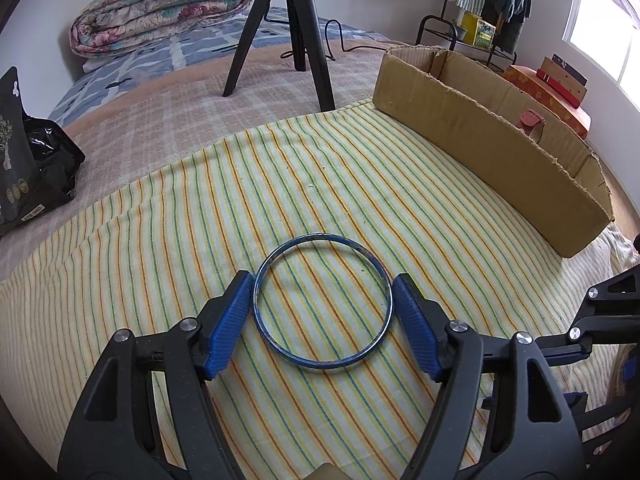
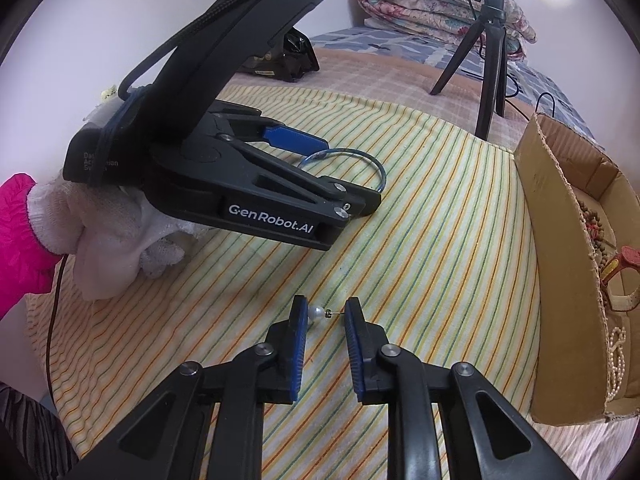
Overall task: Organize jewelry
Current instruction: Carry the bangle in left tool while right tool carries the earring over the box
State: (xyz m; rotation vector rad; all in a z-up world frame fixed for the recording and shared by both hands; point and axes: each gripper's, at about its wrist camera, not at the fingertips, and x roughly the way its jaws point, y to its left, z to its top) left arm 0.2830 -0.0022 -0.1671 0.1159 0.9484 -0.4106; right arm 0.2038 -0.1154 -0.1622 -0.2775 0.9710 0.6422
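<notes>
A thin blue bangle (image 1: 323, 301) lies on the striped cloth between the blue pads of my left gripper (image 1: 323, 284). Both pads touch its sides, so the gripper is shut on it. The bangle also shows in the right wrist view (image 2: 372, 162), partly hidden by the left gripper (image 2: 320, 148). My right gripper (image 2: 327, 312) is shut on a pearl stud earring (image 2: 316, 312), the pearl against the left pad and the post tip against the right pad, low over the cloth.
An open cardboard box (image 1: 480, 120) stands at the right; it holds beads, a pearl strand and a red-and-cream piece (image 2: 624, 276). A black tripod (image 1: 292, 28), a folded quilt (image 1: 160, 4) and a black bag (image 1: 28, 152) lie beyond the cloth.
</notes>
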